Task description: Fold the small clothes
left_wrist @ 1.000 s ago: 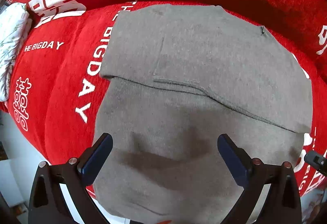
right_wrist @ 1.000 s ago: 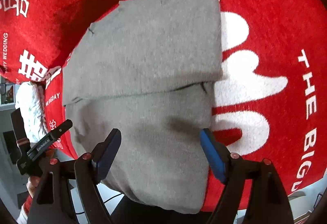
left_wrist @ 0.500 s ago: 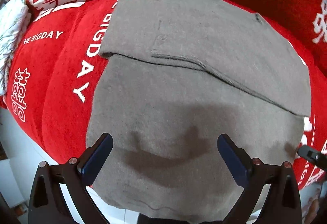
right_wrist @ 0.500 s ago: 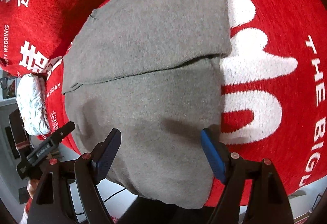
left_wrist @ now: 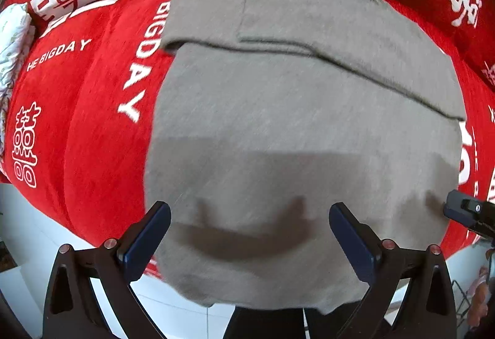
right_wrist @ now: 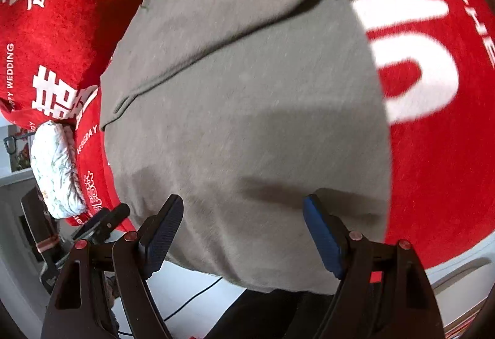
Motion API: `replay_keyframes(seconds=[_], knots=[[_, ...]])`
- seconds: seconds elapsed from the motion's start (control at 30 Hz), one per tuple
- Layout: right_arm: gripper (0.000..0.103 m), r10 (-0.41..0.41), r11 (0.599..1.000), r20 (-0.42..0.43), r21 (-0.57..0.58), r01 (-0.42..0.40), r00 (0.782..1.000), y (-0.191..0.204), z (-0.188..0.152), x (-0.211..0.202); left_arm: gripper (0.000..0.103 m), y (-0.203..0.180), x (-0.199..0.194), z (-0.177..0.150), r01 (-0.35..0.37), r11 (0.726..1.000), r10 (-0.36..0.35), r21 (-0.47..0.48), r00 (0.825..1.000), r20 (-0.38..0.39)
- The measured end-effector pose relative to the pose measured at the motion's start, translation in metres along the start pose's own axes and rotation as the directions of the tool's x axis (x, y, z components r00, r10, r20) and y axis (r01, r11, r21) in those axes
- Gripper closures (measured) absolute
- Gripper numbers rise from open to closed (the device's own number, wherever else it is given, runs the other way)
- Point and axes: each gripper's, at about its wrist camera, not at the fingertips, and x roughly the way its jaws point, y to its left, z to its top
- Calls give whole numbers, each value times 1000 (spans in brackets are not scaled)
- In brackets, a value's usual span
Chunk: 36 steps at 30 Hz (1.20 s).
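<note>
While the grey garment [left_wrist: 303,128] is lying spread over the red printed blanket [left_wrist: 86,128], its near hem is hanging over the edge just below both claws. Left claw [left_wrist: 249,227] is hovering above the cloth, pads wide apart, gripping nothing. Right claw [right_wrist: 243,224] is likewise standing apart and empty, angled down at the same hem. Far part of the garment is already lying doubled, its folded edge crossing ahead of both claws. A white patterned bundle [right_wrist: 55,169] is sitting off left of the right claw. For a clean fold, my judgement: each claw should be pinching one near corner, lifting evenly, keeping the hem taut.
</note>
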Motion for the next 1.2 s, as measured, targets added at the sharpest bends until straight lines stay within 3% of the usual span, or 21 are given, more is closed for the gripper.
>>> replay_keyframes(seconds=[0.17,0.4,0.63,0.87,1.2], knots=[[21,17,999,29,32,-18,999,2,-24,1,0,19,1,-20,7,1000,-7,26,1000,1],[21,-1,999,49,49,-2,999,-13,-54,0,0,47,8,-52,68,996,-68,51,998,-6],[21,-14,998,-8,59,14,1000,-46,-82,5,0,81,31,-85,109,994,-111,-23,991,-69],[21,-50,997,-82,55,55,995,-93,-104,24,0,82,60,-111,121,990,-129,-74,985,-115],[20,91,994,-96,67,-85,991,-112,-113,52,4,82,89,-117,170,977,-186,-131,975,-120]])
